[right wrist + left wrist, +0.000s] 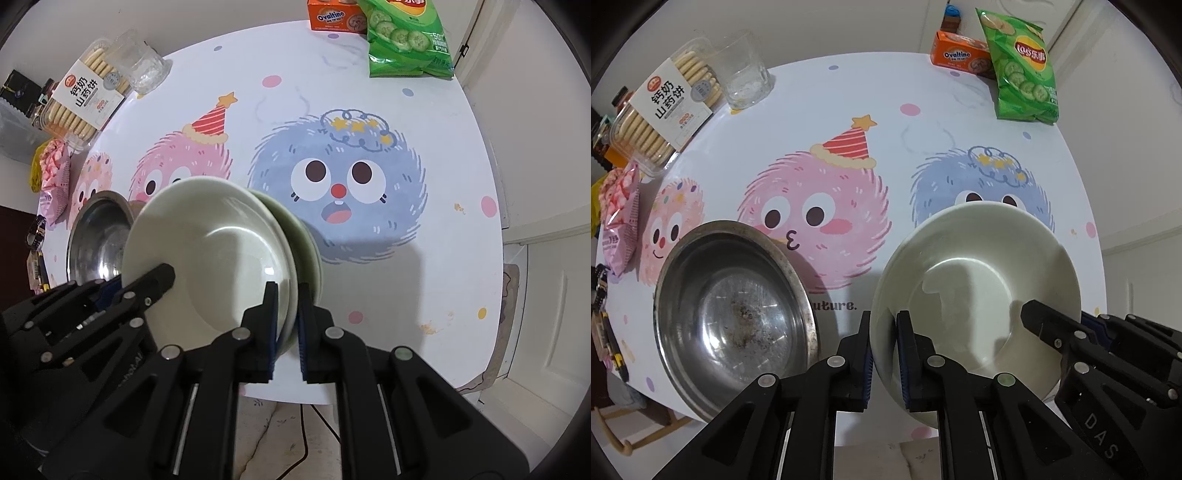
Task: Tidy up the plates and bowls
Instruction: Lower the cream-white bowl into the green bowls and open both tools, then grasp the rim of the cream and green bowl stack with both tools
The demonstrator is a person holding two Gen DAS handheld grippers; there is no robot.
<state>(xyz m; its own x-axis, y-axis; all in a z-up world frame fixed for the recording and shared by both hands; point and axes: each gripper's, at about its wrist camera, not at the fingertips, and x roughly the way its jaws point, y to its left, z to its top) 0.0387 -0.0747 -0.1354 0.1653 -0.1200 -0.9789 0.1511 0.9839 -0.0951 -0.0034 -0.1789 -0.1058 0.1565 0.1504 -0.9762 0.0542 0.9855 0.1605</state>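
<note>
Item: white bowl (979, 280), glazed ceramic by the look of it, and I am holding it from both sides at once. I am pinching its near-left rim with the left gripper (884, 354), jaws nearly closed with the thin wall clamped between the blue pads, and I am clamping the opposite rim with the right gripper (287, 325) the same way. Location: it is sitting just right of the steel bowl (735, 314), apart from it, on the cartoon-printed table (923, 92); the right wrist view is showing it nested on at least one pale green dish (306, 236) beneath. Handling, as I am judging it: rigid, smooth and likely slippery under the pads, moderately heavy, and breakable if it slides or knocks the steel bowl. The rim is the only real purchase, so I am keeping two opposed rim grips and favouring a level, slow lift; whether the lower dish will come along I cannot tell. Also in stock beyond the steel bowl: a biscuit box (665, 107), a clear glass (746, 74), and a green crisp bag (1023, 70).
</note>
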